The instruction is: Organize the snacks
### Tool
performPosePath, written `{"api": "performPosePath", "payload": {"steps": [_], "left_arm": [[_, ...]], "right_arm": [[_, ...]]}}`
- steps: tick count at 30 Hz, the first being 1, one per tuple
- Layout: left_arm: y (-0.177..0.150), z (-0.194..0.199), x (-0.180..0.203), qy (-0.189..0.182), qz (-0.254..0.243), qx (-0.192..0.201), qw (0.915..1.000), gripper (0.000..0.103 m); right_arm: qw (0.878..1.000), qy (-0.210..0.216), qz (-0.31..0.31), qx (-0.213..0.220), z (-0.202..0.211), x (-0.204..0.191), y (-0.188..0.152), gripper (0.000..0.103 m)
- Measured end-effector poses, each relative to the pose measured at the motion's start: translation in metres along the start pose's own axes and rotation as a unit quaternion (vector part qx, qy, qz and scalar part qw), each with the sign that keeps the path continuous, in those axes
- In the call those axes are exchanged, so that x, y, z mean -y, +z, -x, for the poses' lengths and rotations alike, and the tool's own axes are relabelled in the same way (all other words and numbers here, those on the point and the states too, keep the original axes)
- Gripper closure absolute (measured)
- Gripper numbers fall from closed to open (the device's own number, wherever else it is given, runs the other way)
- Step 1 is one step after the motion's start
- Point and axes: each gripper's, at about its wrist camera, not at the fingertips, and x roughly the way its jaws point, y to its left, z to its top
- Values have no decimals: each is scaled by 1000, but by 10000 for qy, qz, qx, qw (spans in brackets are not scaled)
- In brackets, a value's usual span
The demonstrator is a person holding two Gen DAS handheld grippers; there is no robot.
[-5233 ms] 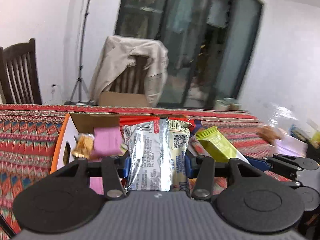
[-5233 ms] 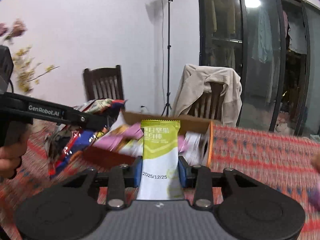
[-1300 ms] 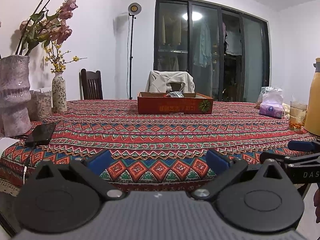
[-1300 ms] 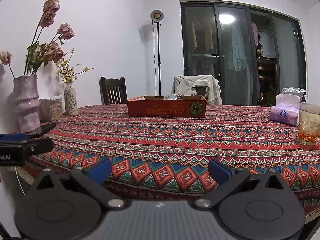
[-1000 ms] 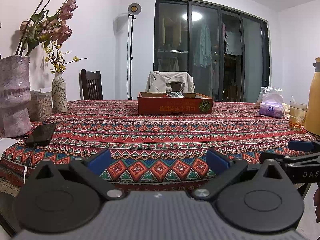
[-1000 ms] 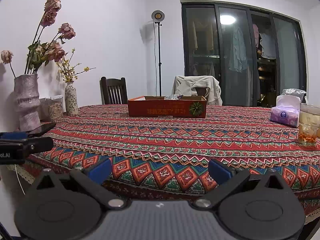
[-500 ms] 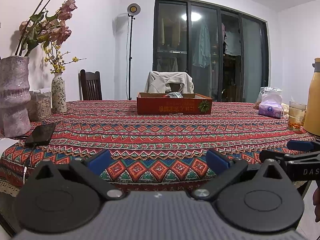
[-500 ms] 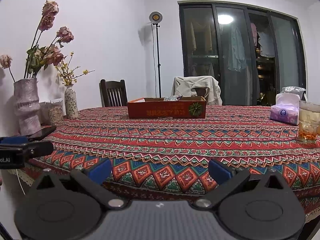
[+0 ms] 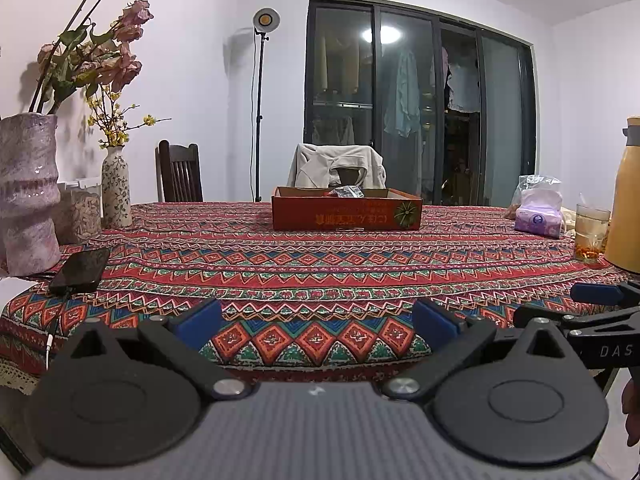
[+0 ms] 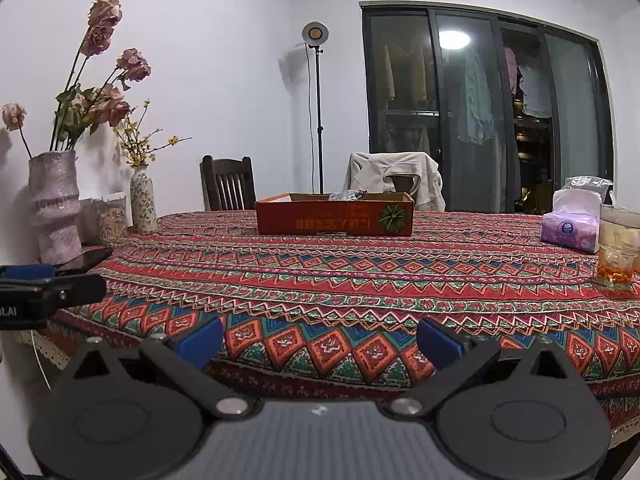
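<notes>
A red cardboard box [image 9: 346,213] stands at the far side of the table, with snack packets [image 9: 347,191] showing above its rim. It also shows in the right wrist view [image 10: 334,218]. My left gripper [image 9: 317,322] is open and empty, held back at the table's near edge, far from the box. My right gripper [image 10: 320,340] is also open and empty at the near edge. The right gripper's fingertips [image 9: 592,294] show at the right of the left wrist view.
The table has a red patterned cloth [image 9: 320,264]. At left stand a large vase [image 9: 26,196], a small vase [image 9: 116,192] and a black phone [image 9: 80,266]. At right are a tissue pack [image 9: 538,216], a glass [image 9: 590,232] and a yellow flask [image 9: 626,200]. Chairs stand behind the table.
Five seconds ago both grippers held snack packets at the box. Now both are open and empty, pulled back to the near edge. Over the last second they barely moved.
</notes>
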Motion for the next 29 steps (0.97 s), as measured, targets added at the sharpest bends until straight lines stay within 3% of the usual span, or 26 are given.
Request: {"api": "performPosePath", "payload": {"steps": [29], "left_arm": [[-1, 0, 1, -49, 34, 7, 10000, 0]], "right_arm": [[10000, 7, -6, -12, 0, 3, 0, 0]]}}
